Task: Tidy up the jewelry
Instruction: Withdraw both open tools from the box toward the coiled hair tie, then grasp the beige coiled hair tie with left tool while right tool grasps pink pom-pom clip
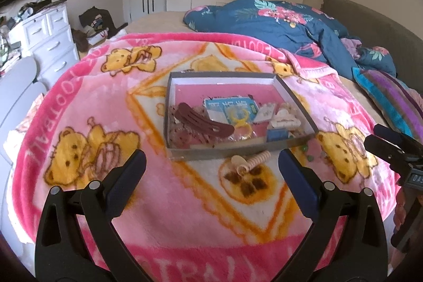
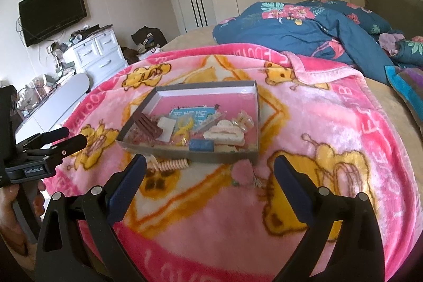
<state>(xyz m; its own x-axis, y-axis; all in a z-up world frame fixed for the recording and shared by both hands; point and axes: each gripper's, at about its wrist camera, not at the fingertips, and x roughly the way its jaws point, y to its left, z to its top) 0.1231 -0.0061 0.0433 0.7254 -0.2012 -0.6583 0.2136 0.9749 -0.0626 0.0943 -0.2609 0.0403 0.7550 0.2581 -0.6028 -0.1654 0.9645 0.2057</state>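
Observation:
A shallow grey box [image 1: 238, 151] [image 2: 211, 157] with a pink floor lies on the pink bear blanket. In it are a dark red hair clip [image 1: 203, 123] [image 2: 148, 127], a blue card [image 1: 230, 106], a yellow ring toy [image 1: 238, 119] and a white claw clip [image 1: 284, 120] [image 2: 224, 134]. Just outside its near wall lie a pale spiral hair tie [image 1: 260, 159] [image 2: 174, 164], a shell-like piece [image 1: 239, 162] and a small pink piece [image 2: 244, 171]. My left gripper [image 1: 211, 168] and right gripper [image 2: 210, 171] both hover open and hold nothing, short of these loose pieces.
The pink blanket [image 1: 185, 216] covers the near part of the bed. A blue floral duvet [image 1: 277, 25] is heaped behind it, and a striped cushion [image 1: 391, 99] lies at the right. White drawers [image 2: 97, 54] and a wall television [image 2: 53, 12] stand at the left.

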